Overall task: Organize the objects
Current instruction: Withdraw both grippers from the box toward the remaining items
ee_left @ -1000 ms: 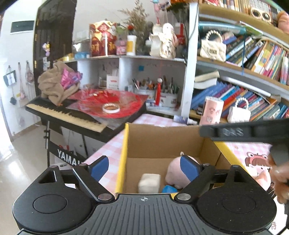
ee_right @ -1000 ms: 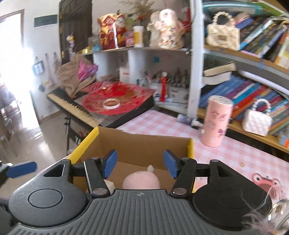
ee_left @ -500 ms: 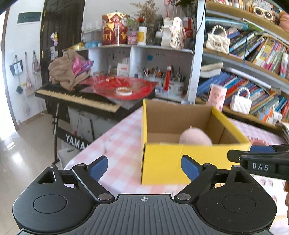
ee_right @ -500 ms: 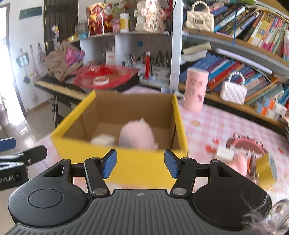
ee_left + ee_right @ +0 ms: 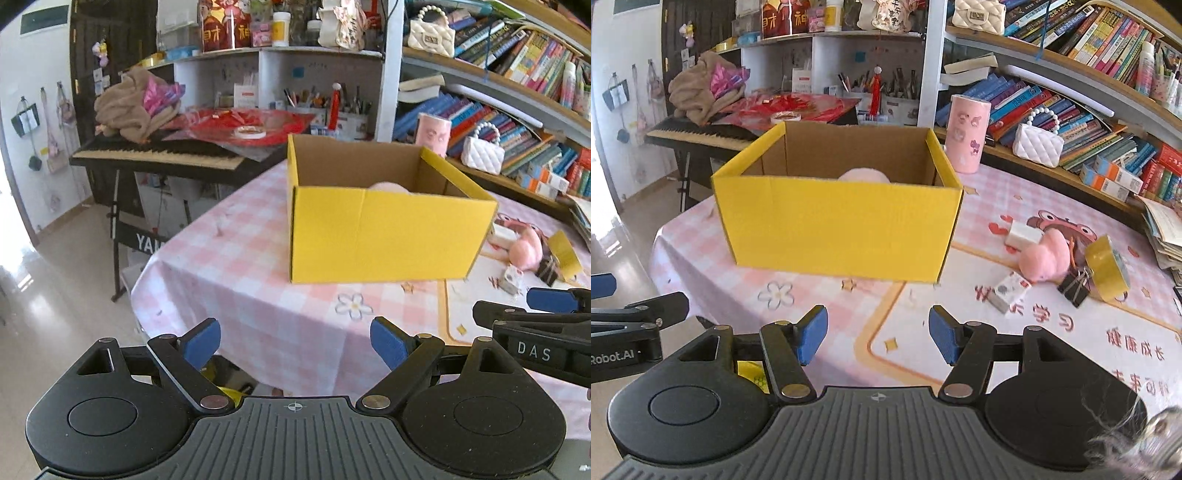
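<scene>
Left gripper: black, with blue-padded fingers standing wide apart, nothing between them, hovering off the near edge of the pink-and-white checked tablecloth table.

Right gripper: black, blue-padded fingers partly spread and opening, nothing between them, hovering over the near edge of the table.

Loose items, lying toward the right edge of the table:
- small white printed carton, nearest
- black binder clips, just beside a roll of yellow tape standing on edge
- pink plush toy, touching a white rectangular block behind it

Yellow open-topped cardboard box: sitting toward the table's left edge, well apart from the loose items. Contents: a rounded pink plush, its top showing above the front wall; the rest of the interior is hidden.

Pink cylindrical printed tin: standing upright at the table's far edge, behind the box's right corner.

Beyond the table: black keyboard piano on the left, bookshelves on the right.
</scene>
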